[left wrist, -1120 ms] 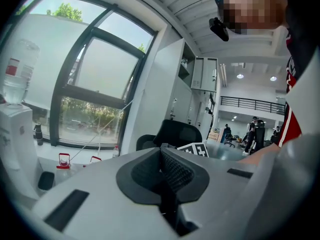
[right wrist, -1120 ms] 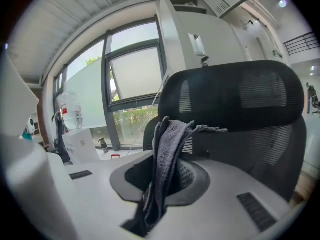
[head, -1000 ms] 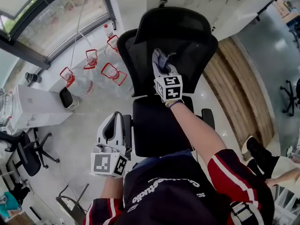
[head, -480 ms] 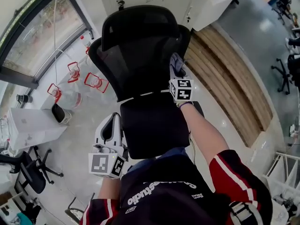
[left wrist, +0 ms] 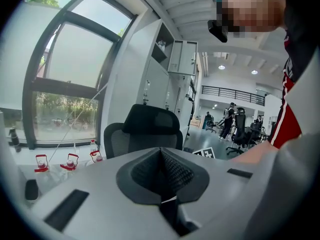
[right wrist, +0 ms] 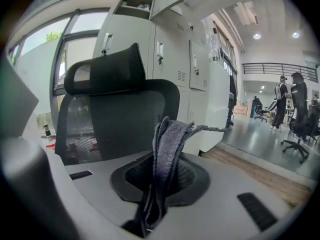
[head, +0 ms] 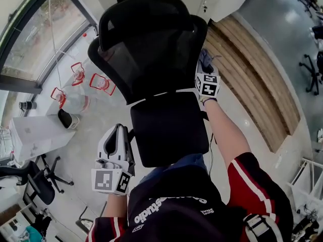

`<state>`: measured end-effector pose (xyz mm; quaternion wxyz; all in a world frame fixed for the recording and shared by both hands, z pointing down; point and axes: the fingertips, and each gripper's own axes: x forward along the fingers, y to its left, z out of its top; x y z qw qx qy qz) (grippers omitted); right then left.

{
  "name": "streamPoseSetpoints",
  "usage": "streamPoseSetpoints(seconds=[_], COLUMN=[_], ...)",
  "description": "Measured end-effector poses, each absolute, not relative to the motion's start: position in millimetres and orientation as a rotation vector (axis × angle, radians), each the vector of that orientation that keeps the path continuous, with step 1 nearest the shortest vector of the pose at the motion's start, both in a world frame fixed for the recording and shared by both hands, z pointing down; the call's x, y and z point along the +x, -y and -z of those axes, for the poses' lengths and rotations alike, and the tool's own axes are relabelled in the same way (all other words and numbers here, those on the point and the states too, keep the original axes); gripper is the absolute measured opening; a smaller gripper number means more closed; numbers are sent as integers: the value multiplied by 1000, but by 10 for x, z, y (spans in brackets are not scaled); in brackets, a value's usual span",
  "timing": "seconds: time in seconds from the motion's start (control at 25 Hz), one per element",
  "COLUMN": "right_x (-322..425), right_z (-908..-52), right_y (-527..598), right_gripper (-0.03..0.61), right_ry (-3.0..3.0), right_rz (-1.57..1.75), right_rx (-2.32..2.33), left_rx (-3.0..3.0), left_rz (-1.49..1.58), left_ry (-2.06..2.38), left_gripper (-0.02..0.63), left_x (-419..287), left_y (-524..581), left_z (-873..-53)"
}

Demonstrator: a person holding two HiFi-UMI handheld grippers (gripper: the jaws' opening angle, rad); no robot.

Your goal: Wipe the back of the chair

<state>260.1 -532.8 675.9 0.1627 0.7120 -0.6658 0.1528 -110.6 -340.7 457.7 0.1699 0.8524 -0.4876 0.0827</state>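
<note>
Beneath the head camera, a black mesh office chair point(head: 146, 44) stands with its headrest point(head: 144, 14) toward the top of the frame and its seat point(head: 169, 130) nearest the person. The right gripper point(head: 203, 67) is raised at the right-hand edge of the chair's back, with a grey cloth point(head: 205, 58) bunched at its tip against or just beside that edge; contact cannot be confirmed from this angle. The left gripper point(head: 121, 133) hangs low, just beside the seat's left edge and well apart from the back. Water jugs with red handles point(head: 101, 82) sit on the pale floor to the chair's left, and a strip of wooden flooring point(head: 252, 69) runs along its right.

Along the left gripper view, the left gripper point(left wrist: 161, 154) has its jaws pressed together with nothing between them. The chair point(left wrist: 145, 134) stands beyond it, facing the camera, with a large window point(left wrist: 65, 84) to the left and pale lockers point(left wrist: 172, 66) behind.

Through the right gripper view, the right gripper point(right wrist: 159, 174) is clamped on the grey cloth point(right wrist: 167, 139), whose folds rise above the jaws and trail to the right. The mesh back of the chair point(right wrist: 115, 119) fills the left half of the frame, close behind the cloth, and the headrest point(right wrist: 105, 74) sits above it
</note>
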Motion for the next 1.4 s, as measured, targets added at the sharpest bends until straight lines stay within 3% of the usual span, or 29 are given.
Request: streamPoseSetpoints(seconds=[0.68,1.4], right_x=[2064,-152], right_z=[-7133,-7042], right_y=[5716,5827], right_gripper=[69,69], right_ry=[1905,2211], right_rz=[-465,-442], right_rx=[2000,1679], left_rx=[2336,2210], left_rz=[-270,-195], left_ry=[1480,1625], left_gripper=[25,23], left_x=[-1492,-2303], left_y=[3445,3219], left_z=[-4776,-4705])
